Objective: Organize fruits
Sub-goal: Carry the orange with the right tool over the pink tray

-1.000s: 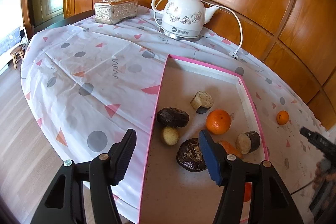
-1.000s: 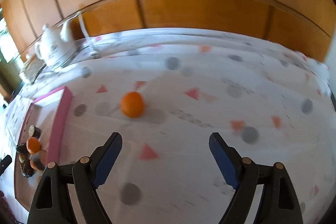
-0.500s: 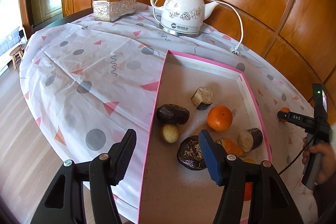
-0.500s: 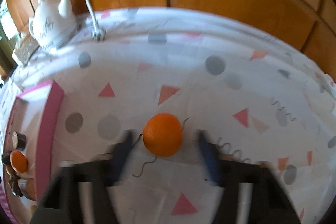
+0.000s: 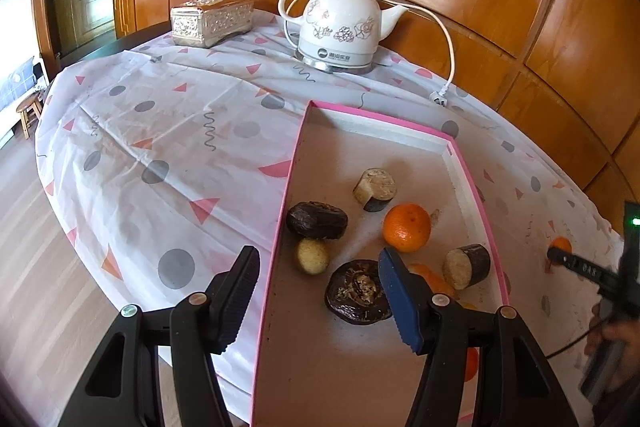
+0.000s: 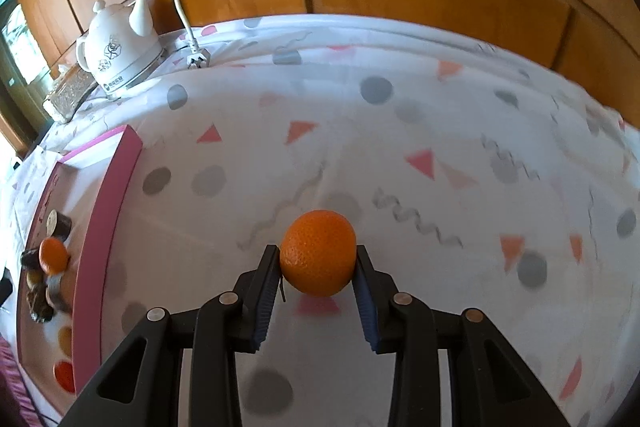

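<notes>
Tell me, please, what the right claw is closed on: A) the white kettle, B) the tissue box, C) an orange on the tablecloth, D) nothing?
C: in the right wrist view both pads of the right claw press the sides of the orange outside the pink tray.

On the base band of the white ceramic floral kettle I see a round logo and a short printed brand line, too small to read. My right-hand black gripper carries pale digits, perhaps "045", blurred.
</notes>
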The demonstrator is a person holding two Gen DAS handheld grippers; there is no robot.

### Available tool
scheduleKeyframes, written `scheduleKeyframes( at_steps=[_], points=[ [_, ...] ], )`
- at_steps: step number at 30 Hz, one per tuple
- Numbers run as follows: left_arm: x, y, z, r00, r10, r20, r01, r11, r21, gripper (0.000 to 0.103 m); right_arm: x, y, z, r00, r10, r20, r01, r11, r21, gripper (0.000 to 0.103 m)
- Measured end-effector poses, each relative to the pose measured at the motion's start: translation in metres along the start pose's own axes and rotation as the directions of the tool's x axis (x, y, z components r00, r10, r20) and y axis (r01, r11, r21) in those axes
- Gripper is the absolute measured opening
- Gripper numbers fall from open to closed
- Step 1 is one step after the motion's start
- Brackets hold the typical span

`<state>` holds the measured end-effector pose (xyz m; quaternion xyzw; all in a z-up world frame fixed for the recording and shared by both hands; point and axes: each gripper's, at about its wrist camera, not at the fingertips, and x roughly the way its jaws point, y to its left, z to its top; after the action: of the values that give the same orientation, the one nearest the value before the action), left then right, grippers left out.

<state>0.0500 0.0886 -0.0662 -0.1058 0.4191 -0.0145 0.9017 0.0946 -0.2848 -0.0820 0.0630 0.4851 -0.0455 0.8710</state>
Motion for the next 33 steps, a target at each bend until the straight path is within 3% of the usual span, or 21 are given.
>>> scheduleKeyframes(
  at_steps=[9, 19, 33],
  points=[
    [-0.014, -0.005, -0.001, 1.000, -0.014, 0.028, 0.014, 1.000, 0.016, 0.062, -0.016, -0.017, -0.039, 1.000, -0.008, -0.015, 0.009, 0.999, 0.035, 0.036],
    [-0.027, -0.007, -0.002, 0.998, -0.025, 0.049, 0.024, 0.999, 0.024, 0.062, -0.030, -0.020, -0.055, 1.000, 0.005, 0.003, -0.005, 0.999, 0.035, 0.036],
    [-0.029, 0.000, -0.003, 0.998, -0.026, 0.048, 0.027, 1.000, -0.004, 0.062, -0.056, 0.011, -0.060, 0.992, 0.126, 0.030, -0.125, 0.991, -0.036, 0.036]
  ],
)
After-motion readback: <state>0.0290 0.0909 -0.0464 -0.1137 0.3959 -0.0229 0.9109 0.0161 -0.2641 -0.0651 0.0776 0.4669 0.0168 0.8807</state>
